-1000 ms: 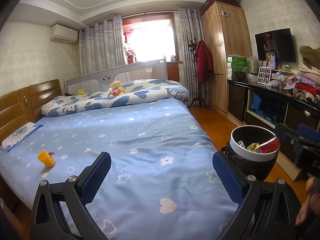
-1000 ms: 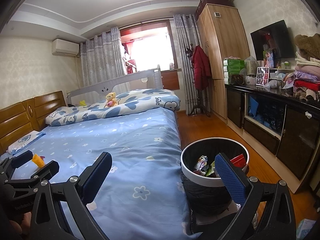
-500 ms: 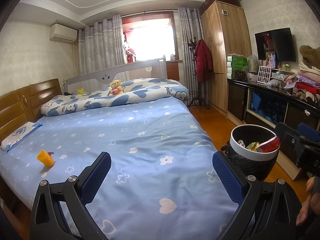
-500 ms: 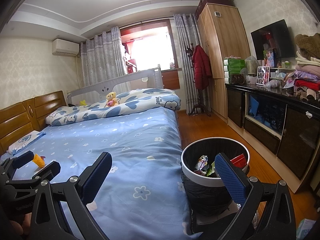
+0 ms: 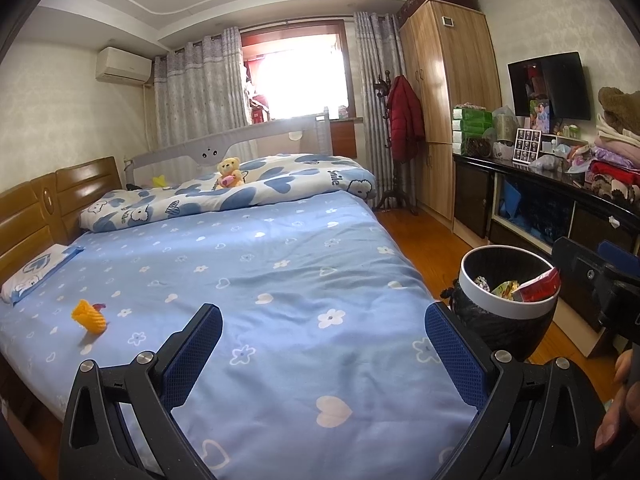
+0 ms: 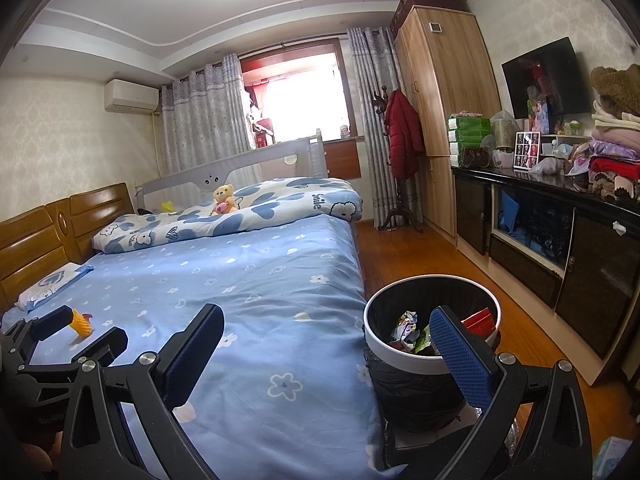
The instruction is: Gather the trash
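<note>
- Left claw [image 5: 322, 354]: spread wide, empty, over the bed [image 5: 280, 280].
- Yellow trash piece [image 5: 89, 316]: on the bedsheet, left of and beyond the left claw, apart from it.
- Right claw [image 6: 326, 354]: spread, empty; trash bin [image 6: 432, 364] just beyond its right finger.

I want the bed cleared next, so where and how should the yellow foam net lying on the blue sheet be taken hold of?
Judging from its pose, grip the yellow foam net across its ribbed middle, coming down from above with the open left tool, which is nearer. It lies loose on the bed sheet, soft and tube-like, so a light squeeze should hold. The small red scrap beside it may need a second pick.
</note>
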`<act>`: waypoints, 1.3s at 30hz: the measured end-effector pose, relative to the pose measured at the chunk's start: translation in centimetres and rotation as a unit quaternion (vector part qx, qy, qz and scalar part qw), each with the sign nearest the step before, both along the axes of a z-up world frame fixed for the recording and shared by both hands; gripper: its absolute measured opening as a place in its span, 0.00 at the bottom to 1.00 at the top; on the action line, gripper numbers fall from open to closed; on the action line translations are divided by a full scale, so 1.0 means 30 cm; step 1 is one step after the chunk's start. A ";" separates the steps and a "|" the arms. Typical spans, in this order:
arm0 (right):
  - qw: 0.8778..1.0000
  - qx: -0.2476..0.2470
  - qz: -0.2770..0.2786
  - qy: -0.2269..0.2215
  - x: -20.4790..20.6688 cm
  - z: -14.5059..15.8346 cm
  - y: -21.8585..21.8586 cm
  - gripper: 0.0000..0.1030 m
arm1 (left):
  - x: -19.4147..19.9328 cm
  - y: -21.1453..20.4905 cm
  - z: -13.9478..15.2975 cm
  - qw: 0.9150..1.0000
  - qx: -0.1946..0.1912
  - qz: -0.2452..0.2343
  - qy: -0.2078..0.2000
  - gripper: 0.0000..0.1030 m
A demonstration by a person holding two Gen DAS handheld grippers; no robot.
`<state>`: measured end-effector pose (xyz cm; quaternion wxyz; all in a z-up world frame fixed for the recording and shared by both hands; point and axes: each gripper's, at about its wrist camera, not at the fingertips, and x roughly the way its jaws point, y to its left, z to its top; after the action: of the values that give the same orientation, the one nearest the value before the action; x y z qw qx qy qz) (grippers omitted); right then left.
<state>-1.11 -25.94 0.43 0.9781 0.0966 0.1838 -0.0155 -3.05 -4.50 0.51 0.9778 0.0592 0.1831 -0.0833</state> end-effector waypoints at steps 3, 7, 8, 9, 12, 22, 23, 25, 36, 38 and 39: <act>1.000 0.001 -0.001 0.000 -0.001 0.003 0.004 1.00 | 0.004 0.001 -0.002 1.000 0.001 -0.001 0.001 0.99; 1.000 0.001 0.000 0.001 -0.001 0.003 0.003 1.00 | 0.004 0.004 -0.003 1.000 0.000 -0.001 0.002 0.99; 1.000 0.002 0.000 0.001 -0.003 0.005 0.006 1.00 | 0.004 0.004 -0.003 1.000 0.000 -0.001 0.002 0.99; 1.000 0.003 0.000 0.002 -0.002 0.008 0.012 1.00 | 0.004 0.004 -0.003 1.000 0.000 -0.001 0.002 0.99; 1.000 0.003 0.000 0.001 -0.003 0.008 0.011 1.00 | 0.006 0.003 -0.003 1.000 0.001 -0.002 0.003 0.99; 1.000 0.004 0.000 0.002 -0.004 0.010 0.017 1.00 | 0.015 0.004 -0.008 1.000 0.002 -0.005 0.003 0.99; 1.000 0.004 -0.001 0.002 -0.006 0.013 0.025 1.00 | 0.015 0.005 -0.008 1.000 0.002 -0.006 0.003 0.99; 1.000 0.005 0.000 0.003 -0.004 0.010 0.017 1.00 | 0.014 0.004 -0.008 1.000 0.002 -0.006 0.003 0.99; 1.000 0.007 0.000 0.008 0.001 -0.007 0.029 1.00 | 0.033 0.005 -0.011 1.000 0.002 -0.008 0.007 0.99; 1.000 0.008 0.000 0.009 0.003 -0.013 0.035 1.00 | 0.034 0.006 -0.012 1.000 0.001 -0.008 0.007 0.99; 1.000 0.009 -0.001 0.010 0.006 -0.017 0.035 1.00 | 0.037 0.008 -0.011 1.000 0.000 -0.009 0.008 0.99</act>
<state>-0.92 -24.90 -0.08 0.9753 0.1051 0.1936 -0.0154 -1.94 -4.27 0.19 0.9756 0.0599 0.1899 -0.0928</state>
